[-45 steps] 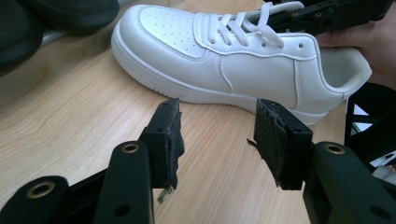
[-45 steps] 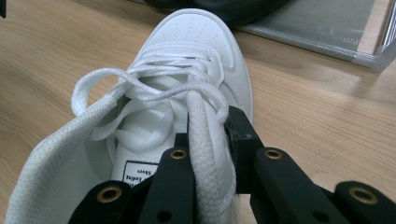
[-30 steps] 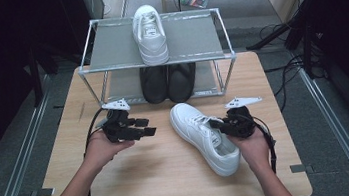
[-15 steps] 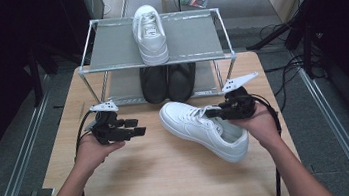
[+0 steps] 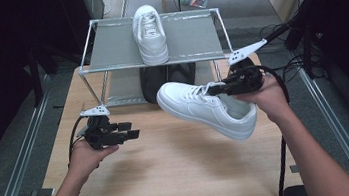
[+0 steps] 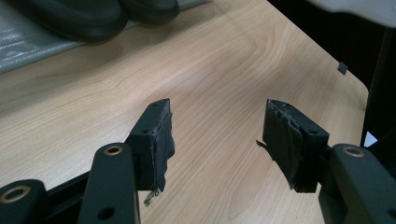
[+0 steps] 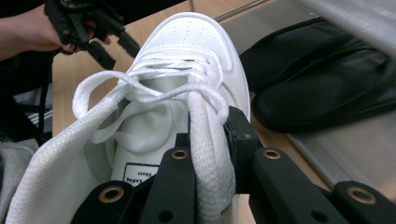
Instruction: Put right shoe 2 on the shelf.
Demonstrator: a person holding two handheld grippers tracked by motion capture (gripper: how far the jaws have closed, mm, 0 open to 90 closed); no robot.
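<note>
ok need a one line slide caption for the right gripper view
Right tongs clamp the collar of a white sneaker, black shoes beyond.

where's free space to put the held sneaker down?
Free: the top shelf right of the white sneaker already there, and the bare tabletop between the left tongs and the right forearm. Crowded: under the shelf, where black shoes sit.

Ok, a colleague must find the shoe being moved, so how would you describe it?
Start at the metal rack at the table's far edge. In front of it, the right gripper grips a white sneaker by its collar. Unlike its twin on the rack top, it hangs in the air.
</note>
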